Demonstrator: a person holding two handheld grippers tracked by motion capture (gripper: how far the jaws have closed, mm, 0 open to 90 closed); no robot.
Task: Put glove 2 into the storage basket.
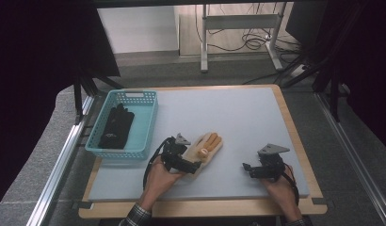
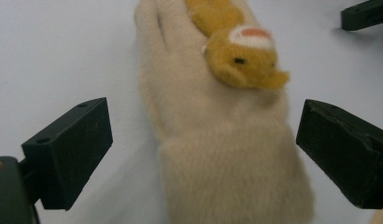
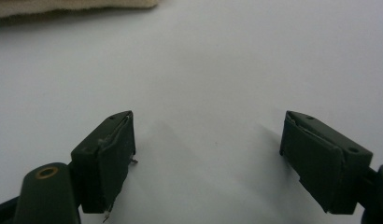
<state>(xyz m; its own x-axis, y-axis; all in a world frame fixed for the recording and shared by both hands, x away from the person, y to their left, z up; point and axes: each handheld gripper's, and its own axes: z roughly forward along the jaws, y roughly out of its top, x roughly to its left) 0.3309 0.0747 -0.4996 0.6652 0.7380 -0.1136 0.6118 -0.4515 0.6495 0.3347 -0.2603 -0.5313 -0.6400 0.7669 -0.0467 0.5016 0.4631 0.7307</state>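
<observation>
Work surface: pale grey mat (image 1: 238, 122) on a wood-edged table (image 1: 294, 127), set on a metal frame over grey carpet; behind it a white-legged desk (image 1: 238, 23) with loose cables on the floor, dark curtains at both sides. Cream fuzzy glove (image 1: 207, 148) with orange fingers and a small orange animal face lies flat on the mat, left of centre, cuff toward the person. Left gripper (image 1: 193, 165) sits at the cuff; in the left gripper view its jaws stand wide apart, one each side of the cuff, not touching it. Right gripper (image 1: 247, 169) rests over bare mat to the right, well apart from the glove, jaws spread with nothing between. Turquoise basket (image 1: 146, 127) at the mat's left edge holds a black glove (image 1: 116, 126).
</observation>
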